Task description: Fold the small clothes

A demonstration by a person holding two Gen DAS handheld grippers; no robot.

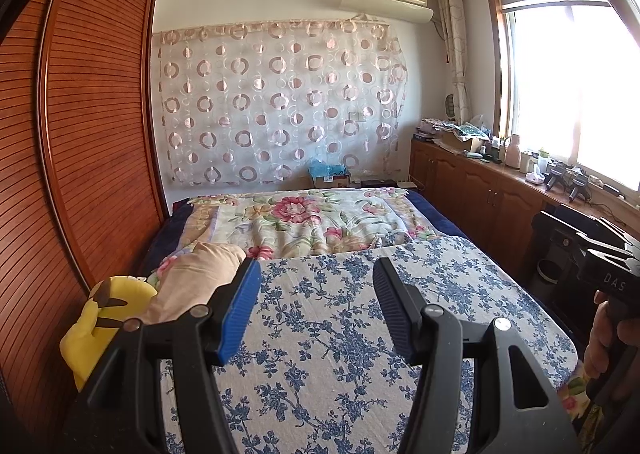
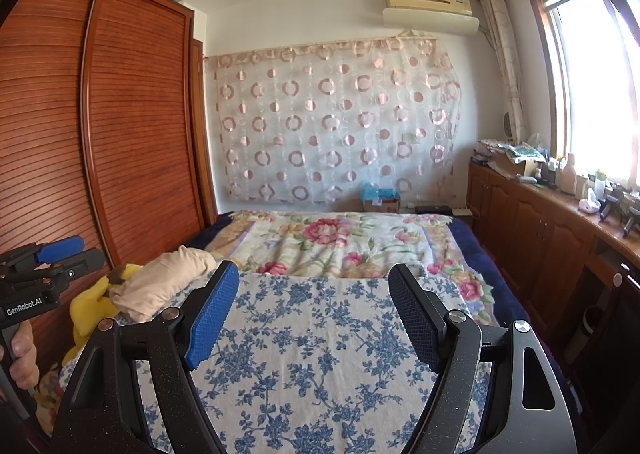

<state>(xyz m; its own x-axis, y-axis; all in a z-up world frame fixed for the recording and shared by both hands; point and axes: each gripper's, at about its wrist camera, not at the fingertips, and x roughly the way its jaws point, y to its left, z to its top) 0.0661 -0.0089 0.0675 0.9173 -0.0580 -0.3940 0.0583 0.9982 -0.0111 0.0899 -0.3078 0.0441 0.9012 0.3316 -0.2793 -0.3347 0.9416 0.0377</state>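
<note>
Left gripper (image 1: pixel 316 308) and right gripper (image 2: pixel 314 312), jaws spread and holding nothing, hover over the blue-flowered cloth (image 2: pixel 320 342); its near edge is cut off

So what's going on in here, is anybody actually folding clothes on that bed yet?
Not yet. A person holds the left gripper and the right gripper above the bed, both open and empty. Below them lies a flat blue-and-white floral cloth, untouched. A crumpled beige garment sits at the left beside a yellow plush toy, with a pink-flowered quilt farther back.
</note>
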